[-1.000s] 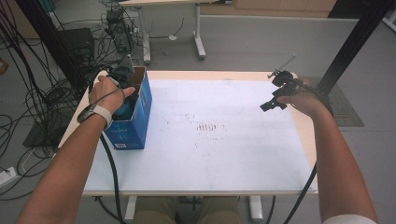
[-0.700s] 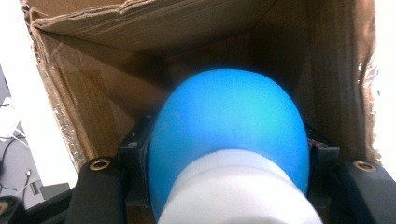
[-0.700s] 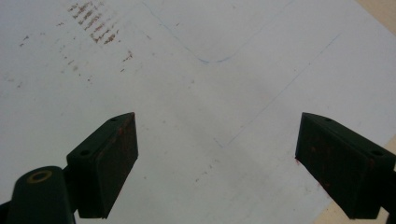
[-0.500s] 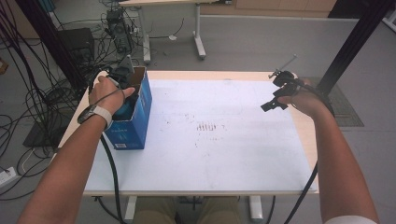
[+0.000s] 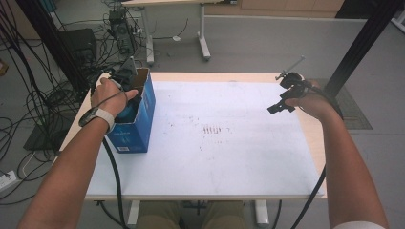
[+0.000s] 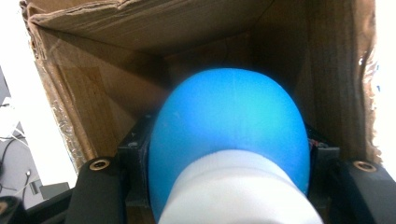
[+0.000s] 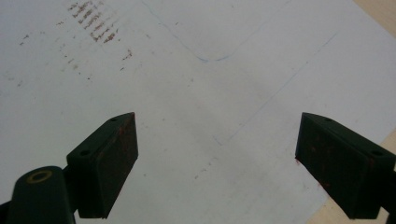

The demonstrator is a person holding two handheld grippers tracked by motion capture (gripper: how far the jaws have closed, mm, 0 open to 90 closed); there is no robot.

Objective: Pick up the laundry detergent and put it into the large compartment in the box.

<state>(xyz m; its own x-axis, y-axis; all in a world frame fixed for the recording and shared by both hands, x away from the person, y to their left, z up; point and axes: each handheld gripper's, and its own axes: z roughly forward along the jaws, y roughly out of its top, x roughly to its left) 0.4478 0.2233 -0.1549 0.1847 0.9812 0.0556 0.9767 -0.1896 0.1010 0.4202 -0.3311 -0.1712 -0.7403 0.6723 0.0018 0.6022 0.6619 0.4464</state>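
Note:
A blue cardboard box point(image 5: 138, 125) stands open-topped at the table's left edge. My left gripper point(image 6: 229, 161) reaches down into it and is shut on a rounded object point(image 6: 229, 116) that is blue at the far end and white at the near end. Brown cardboard walls point(image 6: 102, 93) surround it on all sides. From above, the left hand point(image 5: 109, 93) covers most of the gripper at the box's mouth. My right gripper point(image 5: 278, 107) hovers over the right side of the white sheet point(image 5: 224, 157). Its jaws stand wide open point(image 7: 217, 154) with nothing between them.
The white sheet covers most of the wooden table and bears brown smudges point(image 5: 212, 130) near its middle. Cables point(image 5: 28, 109) hang left of the table, and a black post point(image 5: 358, 45) rises at the far right. Another desk's legs point(image 5: 203, 38) stand behind.

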